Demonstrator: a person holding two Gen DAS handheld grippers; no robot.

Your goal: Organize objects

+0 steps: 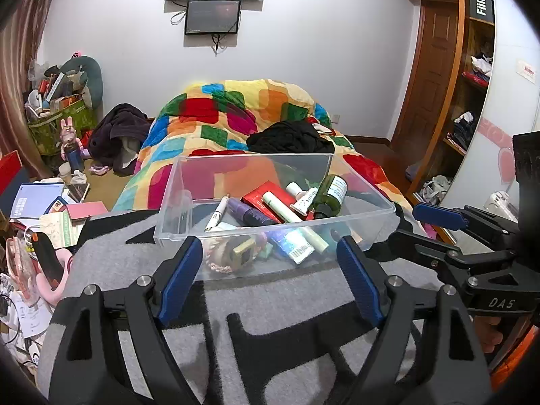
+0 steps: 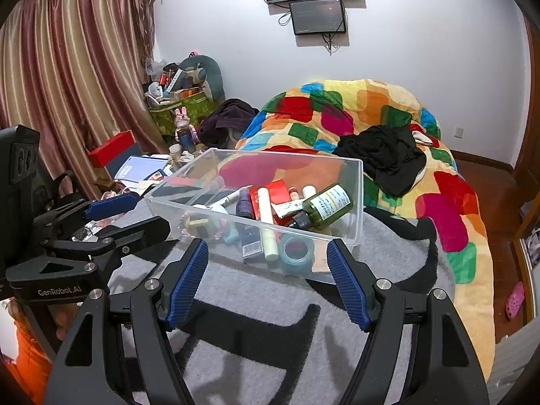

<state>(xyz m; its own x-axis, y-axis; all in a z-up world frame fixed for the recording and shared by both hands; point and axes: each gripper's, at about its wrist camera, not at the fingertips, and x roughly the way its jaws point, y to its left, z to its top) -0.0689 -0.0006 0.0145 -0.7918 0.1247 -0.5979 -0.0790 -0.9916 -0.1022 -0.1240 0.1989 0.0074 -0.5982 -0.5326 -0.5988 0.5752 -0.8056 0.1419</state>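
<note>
A clear plastic bin sits on a grey and black blanket on the bed. It holds several toiletries: a green bottle, a red box, a purple bottle, white tubes and a blue tape roll. My left gripper is open and empty just in front of the bin. My right gripper is open and empty, also just short of the bin's near wall. Each gripper shows in the other's view, the right and the left.
A colourful patchwork duvet with black clothes lies behind the bin. Books, boxes and clutter crowd the left side. Wooden shelves stand on the right.
</note>
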